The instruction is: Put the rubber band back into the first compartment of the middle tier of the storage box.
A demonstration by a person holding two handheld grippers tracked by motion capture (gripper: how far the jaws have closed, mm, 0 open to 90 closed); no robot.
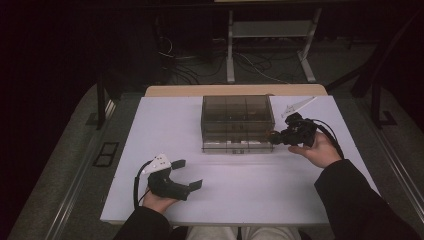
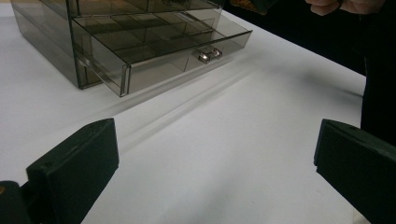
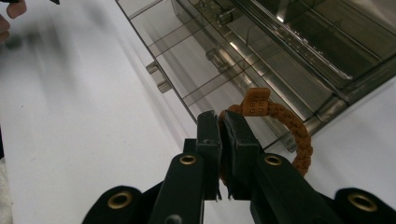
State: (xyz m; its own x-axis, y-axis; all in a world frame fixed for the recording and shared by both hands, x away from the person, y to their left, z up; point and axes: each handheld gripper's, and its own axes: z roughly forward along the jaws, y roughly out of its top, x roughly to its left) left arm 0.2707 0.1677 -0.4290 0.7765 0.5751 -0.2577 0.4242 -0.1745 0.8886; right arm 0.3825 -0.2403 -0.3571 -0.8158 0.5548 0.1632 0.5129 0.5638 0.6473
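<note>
- Right tool is clamping shut on an orange braided bracelet with a small tag; it's holding it just over the open lower drawer of the smoked-plastic drawer box.
- High view: right tool is sitting at the box's right front corner (bracelet too small to make out there).
- Left tool is resting on the white desk, jaws gaping wide, gripping nothing.
- Left gripper view is catching the drawer's metal handle.

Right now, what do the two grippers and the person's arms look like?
Both are black handheld tools with two flat, blocky jaws. The left gripper carries a pale three-cornered plate on top and trails a black cable. The right gripper has the same plate and cable; brass-coloured rivets show on its arms in its own view. Both forearms wear dark sleeves.
</note>
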